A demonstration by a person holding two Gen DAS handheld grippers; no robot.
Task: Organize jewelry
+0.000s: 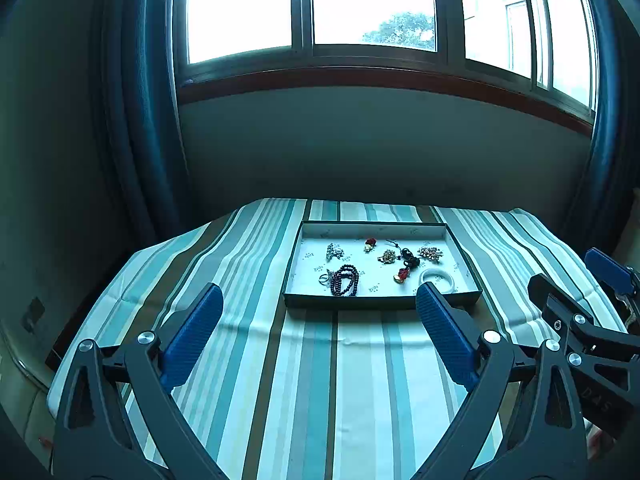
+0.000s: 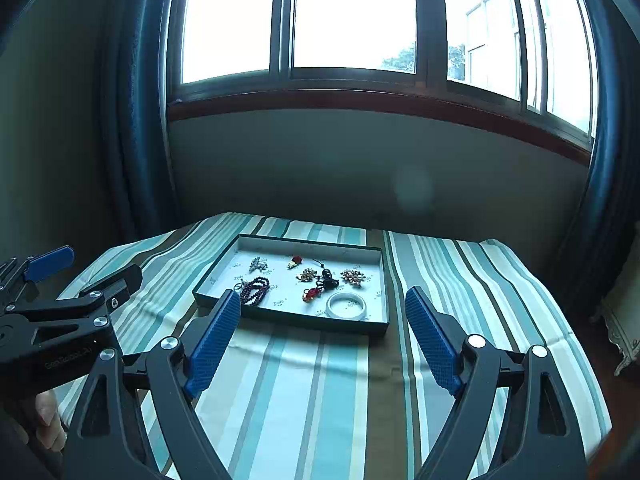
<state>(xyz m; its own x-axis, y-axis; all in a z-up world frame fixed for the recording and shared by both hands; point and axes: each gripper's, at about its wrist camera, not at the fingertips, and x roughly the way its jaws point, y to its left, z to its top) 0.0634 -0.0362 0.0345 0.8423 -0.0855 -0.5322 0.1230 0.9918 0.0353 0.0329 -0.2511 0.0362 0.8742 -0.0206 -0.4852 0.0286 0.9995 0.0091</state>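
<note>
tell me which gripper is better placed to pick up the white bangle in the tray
Right, probably. The white bangle lies in the tray's near right corner. In the right wrist view it sits between the open right gripper's fingers, just ahead. The left gripper, also open, would need to cross toward the right.

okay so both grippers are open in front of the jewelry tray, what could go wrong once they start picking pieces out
1. The dark bead strand lies against a small ring; lifting one could drag the other.
2. The black corded charm and the red charm look tangled, so they may come up together.
3. The tray sits loose on the striped cloth; wide fingers reaching over its low near wall could nudge it or bunch the cloth.
</note>
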